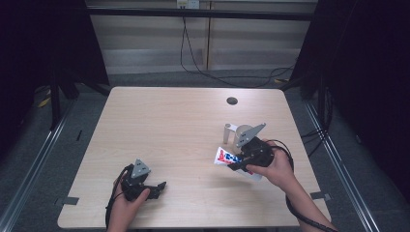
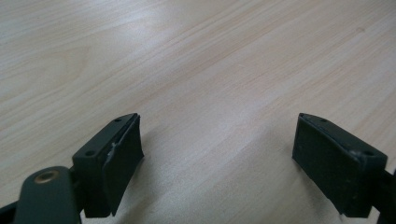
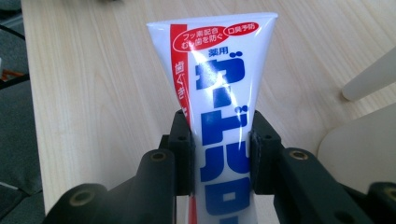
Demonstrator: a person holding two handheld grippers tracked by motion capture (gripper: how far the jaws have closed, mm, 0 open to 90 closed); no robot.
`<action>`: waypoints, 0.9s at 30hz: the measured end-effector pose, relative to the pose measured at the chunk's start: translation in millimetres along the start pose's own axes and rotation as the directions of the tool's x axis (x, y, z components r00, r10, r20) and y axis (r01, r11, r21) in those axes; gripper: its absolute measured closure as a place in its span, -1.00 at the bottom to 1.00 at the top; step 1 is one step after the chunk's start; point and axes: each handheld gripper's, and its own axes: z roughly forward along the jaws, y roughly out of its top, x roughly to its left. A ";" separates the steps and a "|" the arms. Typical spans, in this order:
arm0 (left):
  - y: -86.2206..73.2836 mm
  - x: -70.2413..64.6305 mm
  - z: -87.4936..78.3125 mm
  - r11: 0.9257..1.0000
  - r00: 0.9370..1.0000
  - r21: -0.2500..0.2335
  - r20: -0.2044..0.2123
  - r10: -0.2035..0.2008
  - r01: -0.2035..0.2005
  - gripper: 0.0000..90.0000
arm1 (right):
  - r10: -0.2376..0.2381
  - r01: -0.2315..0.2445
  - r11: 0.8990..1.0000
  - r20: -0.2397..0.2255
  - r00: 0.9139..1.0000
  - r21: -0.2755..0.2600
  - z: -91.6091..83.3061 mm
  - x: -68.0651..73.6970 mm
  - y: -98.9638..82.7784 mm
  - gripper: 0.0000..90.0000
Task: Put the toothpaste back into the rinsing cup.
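A white toothpaste tube (image 3: 219, 88) with blue and red Japanese print is pinched between the two black jaws of my right gripper (image 3: 219, 151), its flat crimped end pointing away from the camera. In the high view the tube (image 1: 226, 158) sticks out to the left of the right gripper (image 1: 241, 164), held just above the table's right half. My left gripper (image 1: 157, 187) rests low near the table's front left, its fingers (image 2: 109, 161) spread wide apart over bare wood with nothing between them.
A white stand (image 1: 233, 134) with a flat base (image 3: 364, 149) and an upright post (image 3: 369, 77) sits just behind the right gripper. A round cable hole (image 1: 232, 100) lies at the far side of the light wooden table (image 1: 169, 125). Cables trail on the floor beyond.
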 end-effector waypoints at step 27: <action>0.0 0.0 -0.1 1.000 1.000 0.002 0.002 0.000 0.000 -0.65 | 0.065 -0.065 0.980 -0.006 0.998 -0.189 -27.5 -4.4 1.1 0.51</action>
